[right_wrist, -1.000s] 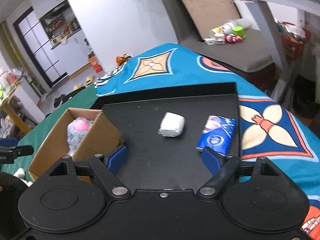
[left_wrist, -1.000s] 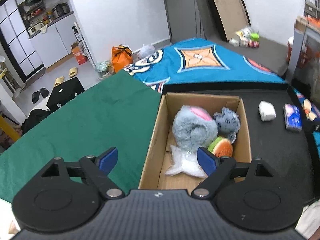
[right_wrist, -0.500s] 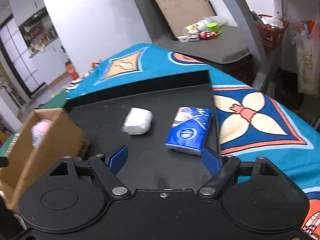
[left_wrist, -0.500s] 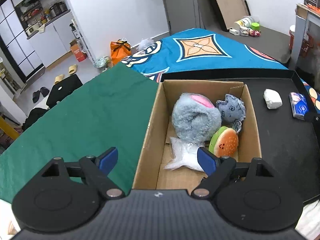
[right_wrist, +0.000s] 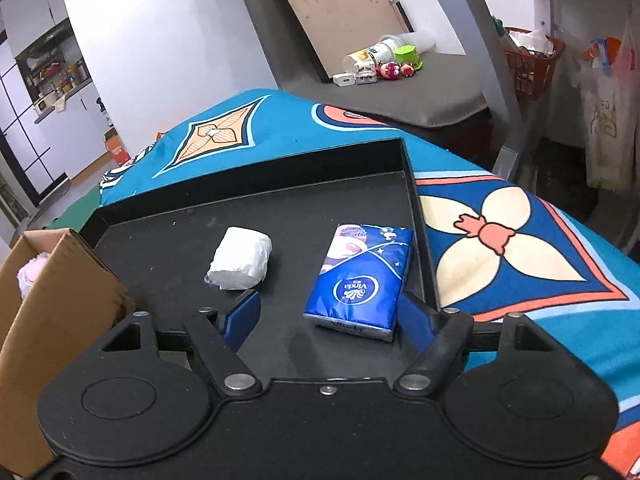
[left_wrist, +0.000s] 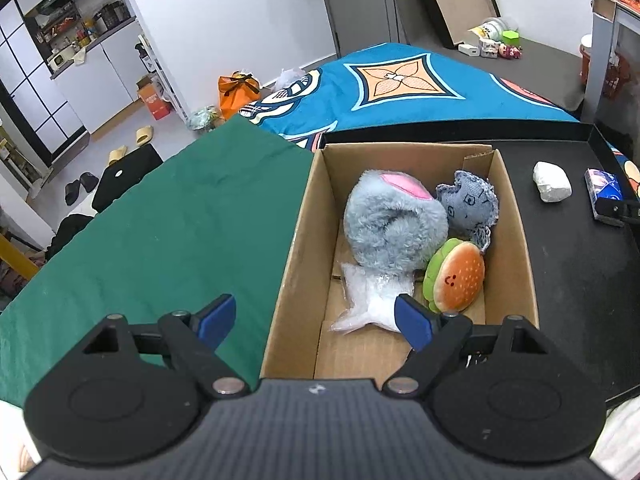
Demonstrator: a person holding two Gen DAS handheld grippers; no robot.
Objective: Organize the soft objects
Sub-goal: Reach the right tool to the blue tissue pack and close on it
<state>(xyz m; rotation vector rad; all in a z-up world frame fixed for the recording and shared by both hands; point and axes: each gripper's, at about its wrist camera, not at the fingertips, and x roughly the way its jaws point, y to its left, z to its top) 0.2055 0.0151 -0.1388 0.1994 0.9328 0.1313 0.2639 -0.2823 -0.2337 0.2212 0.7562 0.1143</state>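
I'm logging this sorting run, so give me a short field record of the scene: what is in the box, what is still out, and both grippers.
box: cardboard box, open top, on the black tray
in box: grey fluffy plush, blue knitted toy, burger plush, clear plastic bag
still out on tray: white wrapped bundle, blue tissue pack
left gripper: open, above the box's near end, holding nothing
right gripper: jaws closing, tissue pack's near end between them, pads not yet pressing

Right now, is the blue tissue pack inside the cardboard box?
No, the blue tissue pack lies on the black tray, outside the cardboard box.
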